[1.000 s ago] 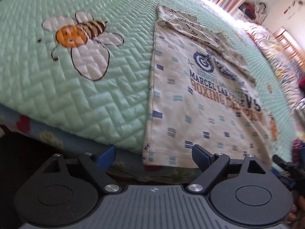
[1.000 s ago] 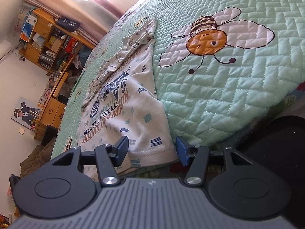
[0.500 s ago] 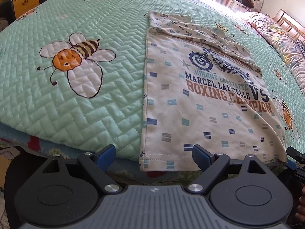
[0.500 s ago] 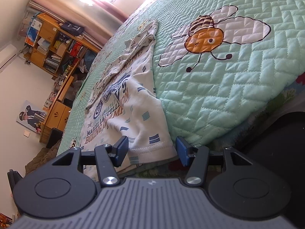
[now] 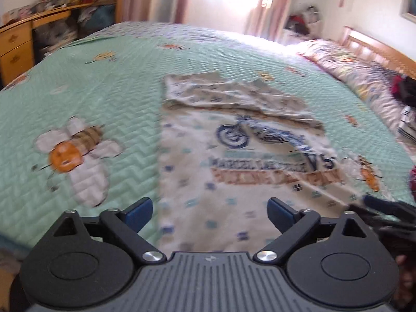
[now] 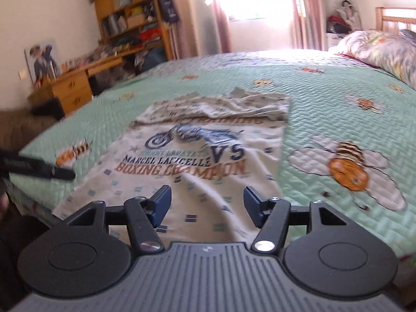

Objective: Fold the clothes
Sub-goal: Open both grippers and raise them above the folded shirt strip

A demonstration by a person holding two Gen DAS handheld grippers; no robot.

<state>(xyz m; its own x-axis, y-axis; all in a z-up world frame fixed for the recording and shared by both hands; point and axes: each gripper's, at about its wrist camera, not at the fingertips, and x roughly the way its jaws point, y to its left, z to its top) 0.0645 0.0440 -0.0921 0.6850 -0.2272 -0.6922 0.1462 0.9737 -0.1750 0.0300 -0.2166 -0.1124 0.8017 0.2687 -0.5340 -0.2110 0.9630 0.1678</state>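
Note:
A white T-shirt [image 5: 234,171] with a motorcycle print and "BOXING CHAMPION" lettering lies flat on the mint green quilt [image 5: 109,96], its sleeves folded in at the far end. The hem lies nearest me. My left gripper [image 5: 209,212] is open above the hem's left part, with nothing between its fingers. In the right wrist view the same T-shirt [image 6: 205,156] shows a raised crease near the hem, and my right gripper [image 6: 206,202] hangs open over the hem's right part. Both views are blurred by motion.
Bee pictures [image 5: 75,156] [image 6: 348,166] flank the shirt on the quilt [image 6: 338,96]. A patterned pillow [image 6: 382,49] lies at the headboard. A wooden desk and shelves [image 6: 78,85] stand beyond the bed's left side. The other gripper's dark finger [image 6: 39,167] shows at left.
Both grippers have risen and tilted up from the bed's edge, so the whole shirt and the room behind it have come into view. Both stay open.

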